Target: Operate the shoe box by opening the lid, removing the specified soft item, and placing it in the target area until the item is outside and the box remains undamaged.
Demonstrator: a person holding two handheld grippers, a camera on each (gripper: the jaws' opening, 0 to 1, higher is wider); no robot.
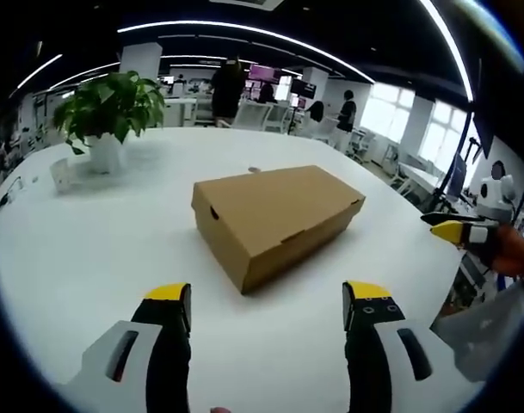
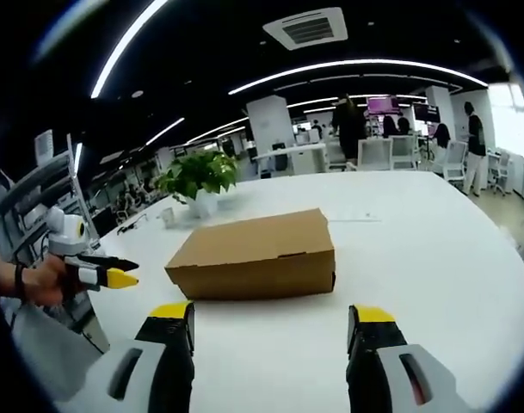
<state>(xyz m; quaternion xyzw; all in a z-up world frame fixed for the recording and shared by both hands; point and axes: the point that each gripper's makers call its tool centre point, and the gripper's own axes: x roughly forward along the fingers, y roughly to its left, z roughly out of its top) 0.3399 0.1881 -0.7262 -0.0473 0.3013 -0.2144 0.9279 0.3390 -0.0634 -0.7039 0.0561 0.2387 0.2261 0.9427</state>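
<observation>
Sitting lid-down and closed near the middle of the white table (image 1: 89,249): one plain brown cardboard shoe box (image 1: 274,219), no print or label legible, contents hidden. Potted plant (image 1: 107,107) in a white pot, toward the far table edge. Left gripper (image 1: 268,305): jaws spread, released, holding nothing, short of the box. Right gripper (image 2: 270,323): likewise spread and empty.

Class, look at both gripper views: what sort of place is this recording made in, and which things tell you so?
Most likely an open-plan office. A large white table carries a closed cardboard shoe box and a potted plant; behind it stand desks with office chairs, and long strip lights and an air-conditioning vent sit in the ceiling.
</observation>
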